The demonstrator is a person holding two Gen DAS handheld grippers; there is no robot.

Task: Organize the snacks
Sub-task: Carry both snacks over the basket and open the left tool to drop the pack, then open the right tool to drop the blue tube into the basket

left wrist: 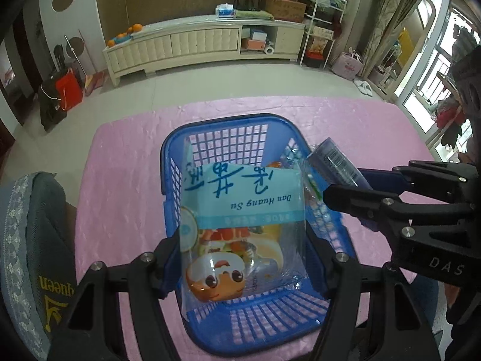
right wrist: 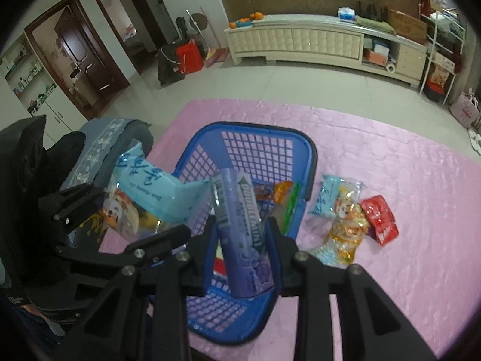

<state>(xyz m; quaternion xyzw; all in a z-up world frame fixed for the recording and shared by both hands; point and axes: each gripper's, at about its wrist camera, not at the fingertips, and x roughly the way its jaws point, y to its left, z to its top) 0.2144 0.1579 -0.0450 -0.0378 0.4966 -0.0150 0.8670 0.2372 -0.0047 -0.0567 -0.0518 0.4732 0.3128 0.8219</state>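
Note:
A blue plastic basket [left wrist: 216, 132] [right wrist: 303, 150] stands on the pink tablecloth [left wrist: 126, 162] [right wrist: 390, 180]. My left gripper [left wrist: 243, 258] [right wrist: 120, 210] is shut on a clear snack bag with a light blue label and a cartoon face [left wrist: 240, 210] [right wrist: 156, 192], held above the basket. My right gripper [right wrist: 240, 249] [left wrist: 333, 189] is shut on a purple Doublemint tube [right wrist: 240, 228] [left wrist: 336, 162], hanging over the basket's right rim. An orange packet [right wrist: 278, 191] and a clear green-edged bag [right wrist: 288, 210] lie inside the basket.
Right of the basket on the cloth lie two more clear cartoon snack bags [right wrist: 330, 201] [right wrist: 342, 234] and a red packet [right wrist: 380, 219]. A grey chair back with lace trim [left wrist: 33, 240] [right wrist: 99, 147] stands at the table's left edge. Tiled floor and a long white cabinet [left wrist: 204, 42] lie beyond.

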